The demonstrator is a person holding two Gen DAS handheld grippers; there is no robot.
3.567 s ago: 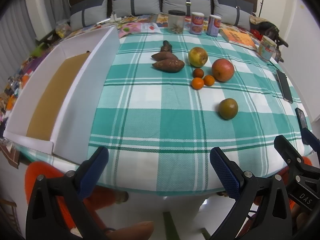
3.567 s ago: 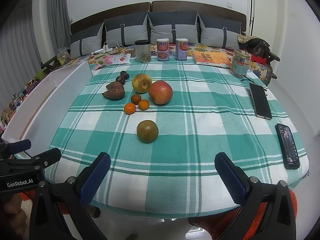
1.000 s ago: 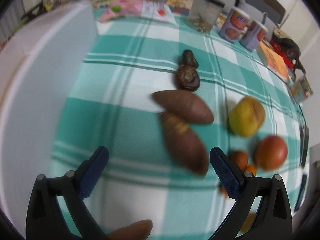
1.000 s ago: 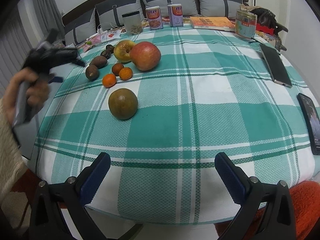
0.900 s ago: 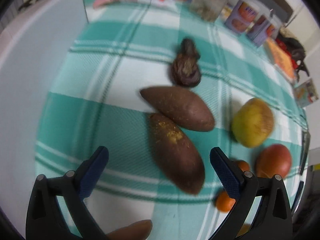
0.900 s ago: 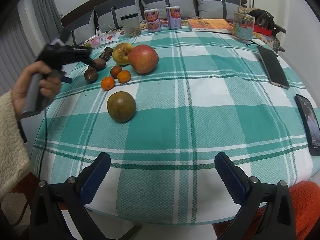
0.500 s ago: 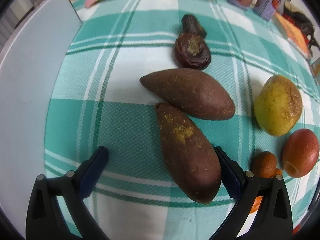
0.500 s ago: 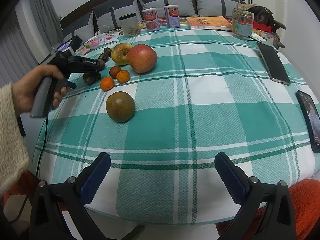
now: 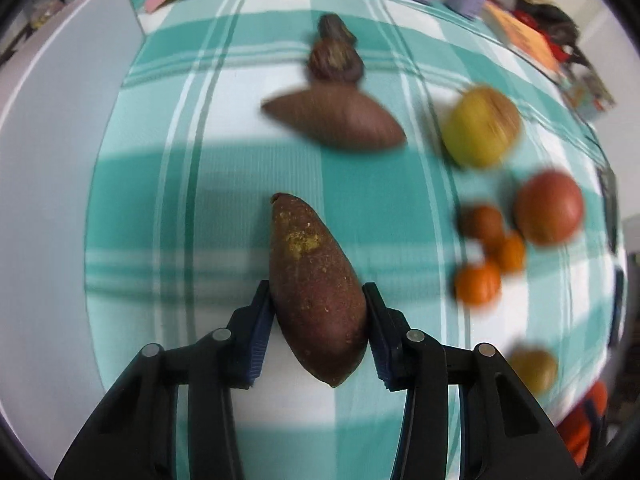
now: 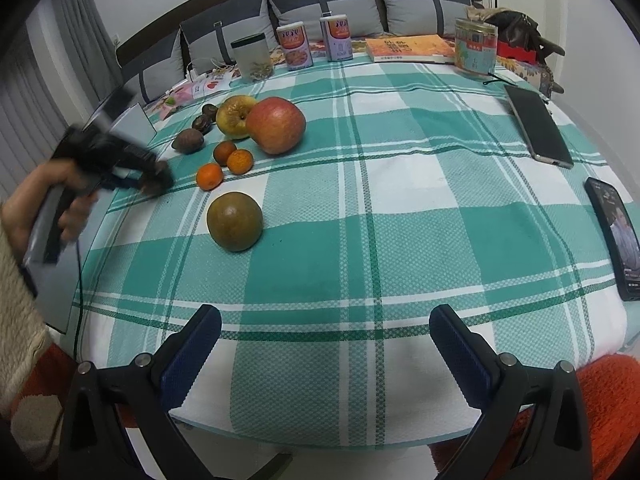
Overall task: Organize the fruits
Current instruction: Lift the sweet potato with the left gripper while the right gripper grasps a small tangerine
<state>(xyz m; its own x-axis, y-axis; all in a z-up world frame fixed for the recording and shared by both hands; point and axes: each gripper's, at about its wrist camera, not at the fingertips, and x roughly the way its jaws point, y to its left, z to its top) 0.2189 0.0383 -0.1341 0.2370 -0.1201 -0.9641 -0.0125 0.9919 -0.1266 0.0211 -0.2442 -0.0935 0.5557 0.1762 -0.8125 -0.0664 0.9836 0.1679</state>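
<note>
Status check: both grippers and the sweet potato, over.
Left gripper closing, pads against sweet potato. Right gripper open, empty, at table edge. Second sweet potato beyond, apart; nothing blocking.

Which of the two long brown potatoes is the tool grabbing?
The nearer sweet potato, pointing away between the left tool's closing blue pads. The other sweet potato lies crosswise farther back, untouched, beside the yellow apple.
</note>
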